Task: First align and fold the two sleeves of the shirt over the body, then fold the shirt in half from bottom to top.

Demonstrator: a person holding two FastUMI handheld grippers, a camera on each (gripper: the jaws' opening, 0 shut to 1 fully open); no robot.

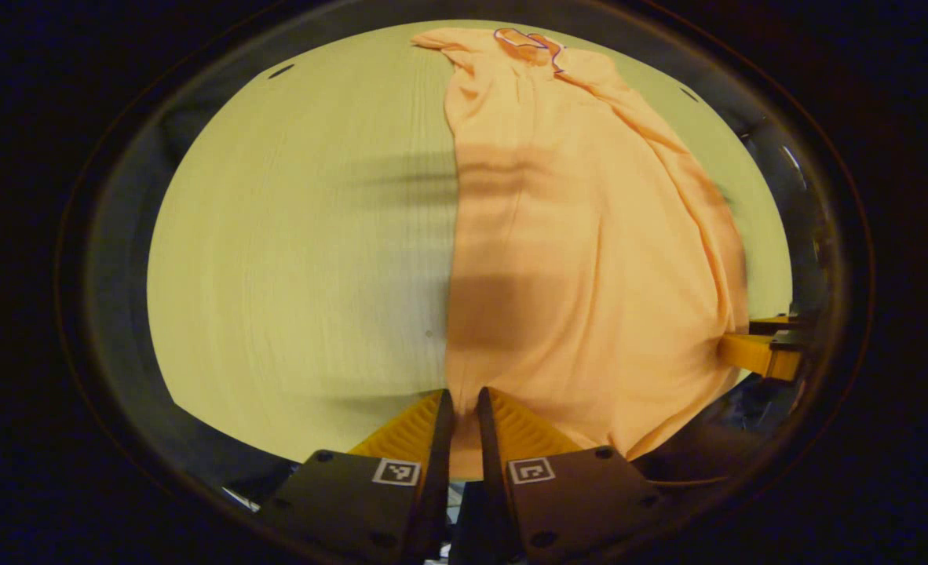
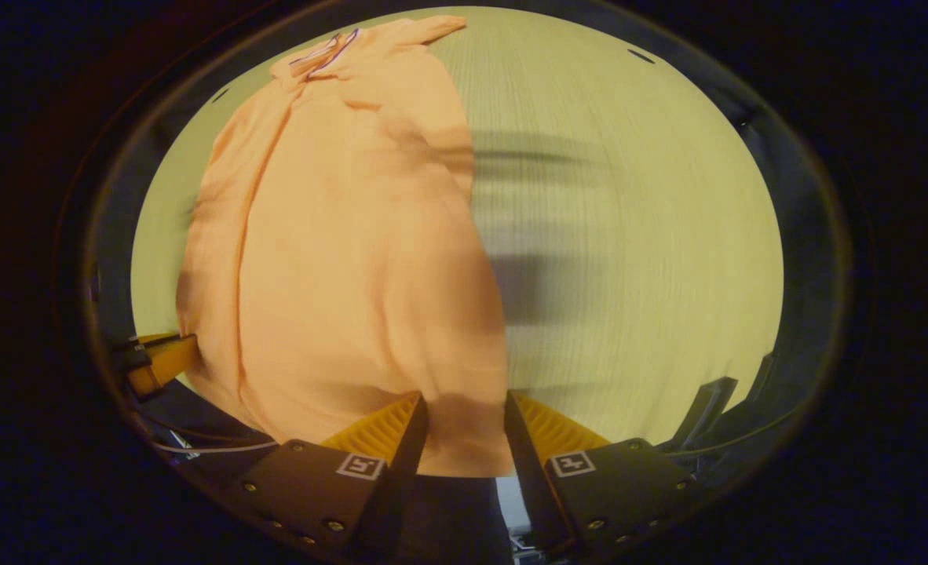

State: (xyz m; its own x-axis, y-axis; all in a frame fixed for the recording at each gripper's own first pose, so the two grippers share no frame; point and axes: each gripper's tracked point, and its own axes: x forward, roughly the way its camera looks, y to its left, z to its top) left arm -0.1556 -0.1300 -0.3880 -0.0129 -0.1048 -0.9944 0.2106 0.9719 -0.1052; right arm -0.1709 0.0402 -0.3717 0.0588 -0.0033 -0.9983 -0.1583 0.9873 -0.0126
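I had the left gripper (image 1: 464, 400) nearly pressed together, pinching the shirt (image 1: 590, 259) at its bottom hem. My right gripper (image 2: 464, 404) sat spread around the hem's other corner; I could not tell if it pressed. The shirt lay lengthwise on the tabletop (image 1: 299, 251), bare wood open along both long edges.

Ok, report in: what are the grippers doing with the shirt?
Left gripper nearly shut on shirt hem. Right gripper wider, hem cloth between its fingers. Sleeves folded in. Nothing in the way on the table.
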